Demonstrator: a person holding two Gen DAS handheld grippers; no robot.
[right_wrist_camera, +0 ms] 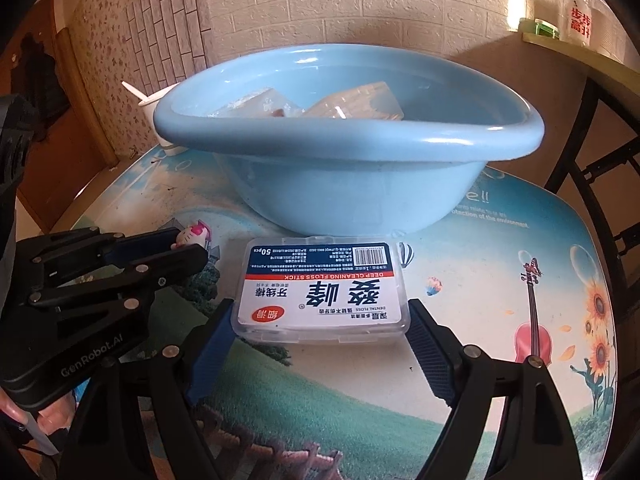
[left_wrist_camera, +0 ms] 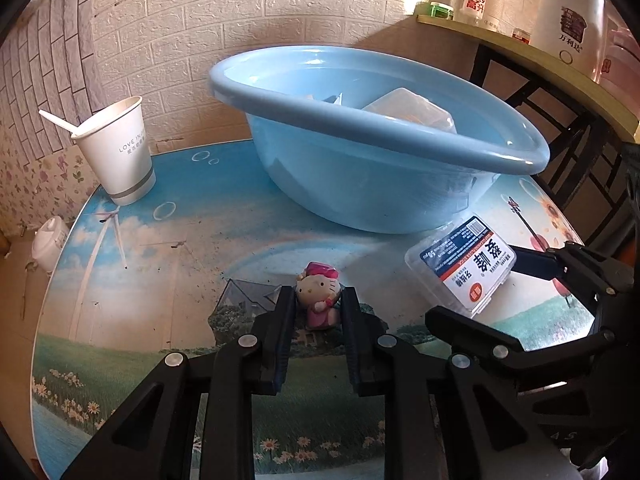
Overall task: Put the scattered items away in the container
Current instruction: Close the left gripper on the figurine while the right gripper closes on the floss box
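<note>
Black left gripper (left_wrist_camera: 318, 300) low over the table (left_wrist_camera: 180, 280), fingers drawn narrow on either side of a small pink cat figurine (left_wrist_camera: 319, 294), pads touching or nearly touching its flanks; a firm clamp cannot be told. Right gripper (right_wrist_camera: 322, 320) level and pointing toward the basin, fingers spread wide around the near end of a clear dental floss box (right_wrist_camera: 322, 288), blue pads just beside its corners. Beyond both, large blue basin (right_wrist_camera: 348, 136) already holding clear plastic boxes (right_wrist_camera: 356, 100). Far left, white paper cup (left_wrist_camera: 120, 152) with a spoon (left_wrist_camera: 60, 120). Figurine just left of the floss box, both in front of the basin.
</note>
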